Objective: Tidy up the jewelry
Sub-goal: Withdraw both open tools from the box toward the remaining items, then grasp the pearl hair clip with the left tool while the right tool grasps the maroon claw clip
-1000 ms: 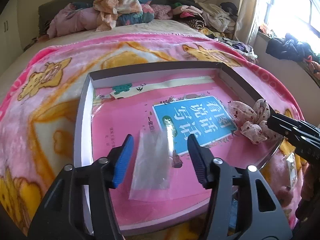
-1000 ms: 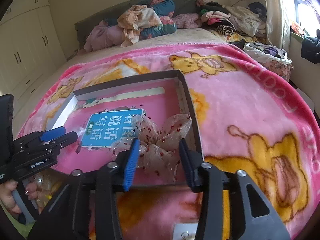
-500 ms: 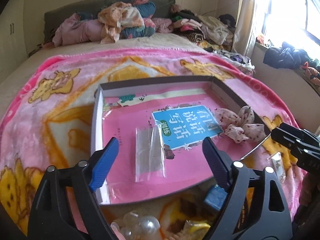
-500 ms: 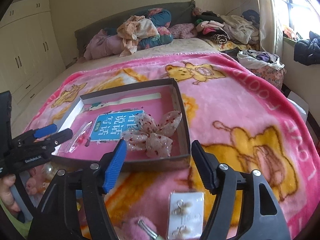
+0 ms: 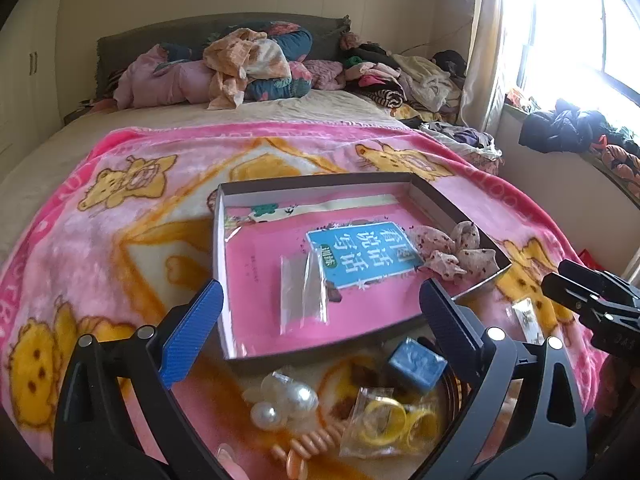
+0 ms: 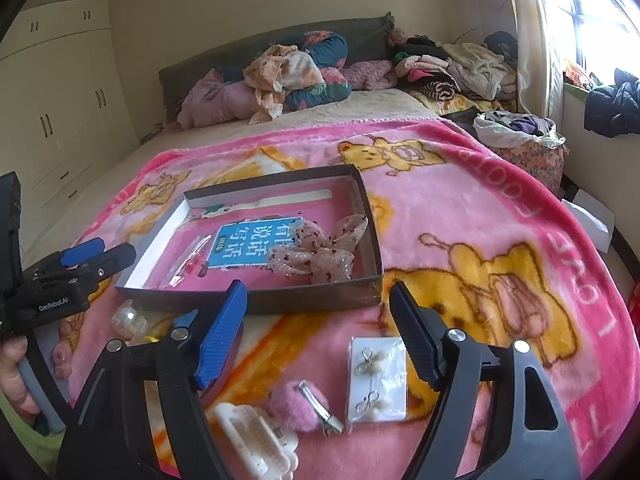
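A shallow grey box (image 5: pixel 219 272) (image 6: pixel 256 302) with a pink lining lies on the pink blanket. In it lie a clear plastic bag (image 5: pixel 301 294) (image 6: pixel 186 262) and a spotted fabric bow (image 5: pixel 450 250) (image 6: pixel 320 248). My left gripper (image 5: pixel 318 320) is open and empty, held above the near edge of the box. In front of the box lie pearl pieces (image 5: pixel 286 400), a blue cube (image 5: pixel 416 364) and a bag of yellow rings (image 5: pixel 384 420). My right gripper (image 6: pixel 320 320) is open and empty, above an earring card (image 6: pixel 378 378), a pink fluffy clip (image 6: pixel 304 404) and a white claw clip (image 6: pixel 256 440).
Piles of clothes (image 5: pixel 248 64) (image 6: pixel 288 72) cover the head of the bed. More clothes (image 5: pixel 568 126) lie on the window sill at the right. White wardrobes (image 6: pixel 52 120) stand at the left. The blanket's right side (image 6: pixel 500 240) holds no objects.
Both grippers opened wide and drew back from the box. The bag and the bow stay in the box. Loose jewelry in front of the box came into view.
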The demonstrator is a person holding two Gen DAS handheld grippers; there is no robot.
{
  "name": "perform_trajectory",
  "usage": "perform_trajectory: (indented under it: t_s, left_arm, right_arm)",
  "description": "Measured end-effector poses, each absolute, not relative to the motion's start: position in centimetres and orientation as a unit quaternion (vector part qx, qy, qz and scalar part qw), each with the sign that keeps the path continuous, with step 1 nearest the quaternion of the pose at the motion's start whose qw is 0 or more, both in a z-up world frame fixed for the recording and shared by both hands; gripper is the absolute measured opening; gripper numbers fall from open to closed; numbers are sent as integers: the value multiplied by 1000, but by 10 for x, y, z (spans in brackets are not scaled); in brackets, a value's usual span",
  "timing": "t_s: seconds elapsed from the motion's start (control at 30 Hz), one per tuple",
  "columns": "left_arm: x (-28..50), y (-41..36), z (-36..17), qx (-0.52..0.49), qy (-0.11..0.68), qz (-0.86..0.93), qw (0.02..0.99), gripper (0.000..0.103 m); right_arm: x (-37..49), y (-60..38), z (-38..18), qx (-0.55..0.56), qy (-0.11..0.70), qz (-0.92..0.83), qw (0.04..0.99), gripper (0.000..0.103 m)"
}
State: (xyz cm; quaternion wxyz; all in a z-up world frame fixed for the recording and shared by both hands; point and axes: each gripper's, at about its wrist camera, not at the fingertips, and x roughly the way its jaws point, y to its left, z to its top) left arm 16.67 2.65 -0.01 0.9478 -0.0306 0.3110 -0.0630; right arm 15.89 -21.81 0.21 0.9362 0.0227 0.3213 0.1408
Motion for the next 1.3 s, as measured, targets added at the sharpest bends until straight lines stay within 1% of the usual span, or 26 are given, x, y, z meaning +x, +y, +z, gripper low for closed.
perform_trajectory:
  t_s: [0.27,0.6,1.3]
  left_arm:
    - [143,39,0,-30,306,-54,950,90]
    - [120,50,-9,-23,312,-45,949,90]
    - [104,76,-34,-16,329,-23,944,90]
  right_arm:
    - [138,-212,7,15,313,152,937,72]
    - [117,-193,-2,5,321,171,931,72]
    - [111,-147,-24,-31,344,197,918,72]
